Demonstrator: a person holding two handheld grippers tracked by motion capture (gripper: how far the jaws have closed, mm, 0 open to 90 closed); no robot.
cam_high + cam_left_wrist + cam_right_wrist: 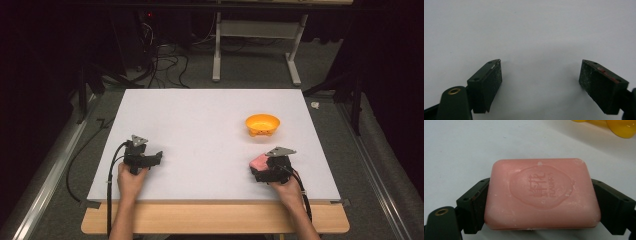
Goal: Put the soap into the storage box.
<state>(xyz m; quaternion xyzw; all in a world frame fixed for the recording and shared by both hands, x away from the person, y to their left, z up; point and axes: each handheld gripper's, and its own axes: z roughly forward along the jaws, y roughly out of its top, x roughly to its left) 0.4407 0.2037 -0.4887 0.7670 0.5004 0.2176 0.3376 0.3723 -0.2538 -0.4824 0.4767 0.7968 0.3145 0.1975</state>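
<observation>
A pink bar of soap (541, 195) with a stamped oval emblem lies flat between the two black jaws of my right gripper (540, 202), which press against its short sides. In the high view that right gripper (267, 167) rests low on the white table near the front right, the soap (258, 162) showing at its left. An orange bowl (262, 124) stands a little beyond it; its yellow-orange rim (621, 127) peeks in at the top right of the right gripper view. My left gripper (145, 159) sits at the front left, open (540, 77), bare table between its pads.
The white table top (200, 130) lies on a wooden board (215, 220) that juts out at the front edge. Cables (115, 170) trail off the left side. Beyond the table are a dark floor, loose wires and a metal stand's legs (255, 55).
</observation>
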